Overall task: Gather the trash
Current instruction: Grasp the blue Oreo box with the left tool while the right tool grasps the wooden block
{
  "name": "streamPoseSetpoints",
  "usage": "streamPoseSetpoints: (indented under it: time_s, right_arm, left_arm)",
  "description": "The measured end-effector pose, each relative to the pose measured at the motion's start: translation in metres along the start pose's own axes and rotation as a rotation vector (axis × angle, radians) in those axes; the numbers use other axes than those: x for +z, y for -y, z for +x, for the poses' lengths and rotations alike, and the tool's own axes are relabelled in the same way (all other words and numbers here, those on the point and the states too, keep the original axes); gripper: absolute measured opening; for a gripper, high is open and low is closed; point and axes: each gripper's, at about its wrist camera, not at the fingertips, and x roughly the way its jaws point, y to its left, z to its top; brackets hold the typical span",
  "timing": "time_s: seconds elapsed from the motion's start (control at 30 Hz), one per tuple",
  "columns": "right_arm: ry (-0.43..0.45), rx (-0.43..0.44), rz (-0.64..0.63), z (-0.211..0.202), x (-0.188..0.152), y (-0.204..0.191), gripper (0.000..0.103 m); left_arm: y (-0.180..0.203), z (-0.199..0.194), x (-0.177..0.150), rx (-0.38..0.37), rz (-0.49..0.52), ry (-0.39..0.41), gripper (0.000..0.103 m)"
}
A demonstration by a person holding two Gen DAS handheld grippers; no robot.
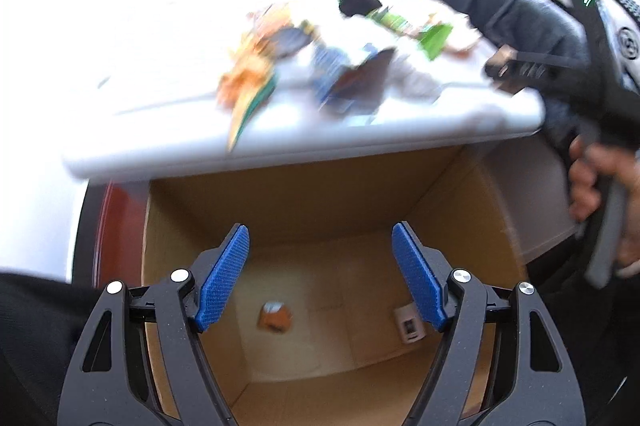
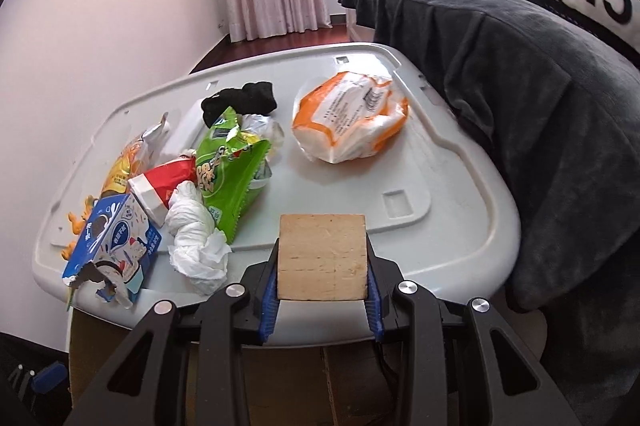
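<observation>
My right gripper [image 2: 322, 292] fingers squeezing a tan block [image 2: 322, 257] over the table [image 2: 440, 226], my left gripper [image 1: 320, 276] fingers wide above the cardboard box [image 1: 360, 194]

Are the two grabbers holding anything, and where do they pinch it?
The right gripper pinches a tan square block by its two opposite side faces. The left gripper is open, holding nothing.

Left wrist view: wrappers [image 1: 320, 66] on the grey lid [image 1: 460, 122] smeared by motion blur, types indistinguishable. Cardboard box [image 1: 452, 186] rim partly hidden beneath lid; two small items [image 1: 274, 315] inside too blurred to identify. Right wrist view: tan block [image 2: 322, 256] conceals pad faces.
</observation>
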Motion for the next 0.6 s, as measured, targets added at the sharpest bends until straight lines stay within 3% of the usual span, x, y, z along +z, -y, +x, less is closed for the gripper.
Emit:
streamPoseSetpoints:
  time_s: [0.23, 0.37, 0.6]
  right_arm:
    - [0.045, 0.042, 0.037, -0.017, 0.004, 0.007, 0.035]
    - [0.059, 0.059, 0.039, -0.022, 0.004, 0.007, 0.035]
    - [0.065, 0.07, 0.046, -0.024, 0.005, 0.008, 0.035]
  left_arm:
    - [0.012, 0.001, 0.063, -0.046, -0.048, 0.048, 0.072]
    - [0.021, 0.014, 0.096, -0.029, -0.04, 0.055, 0.072]
    - [0.023, 0.051, 0.133, 0.006, -0.062, -0.05, 0.072]
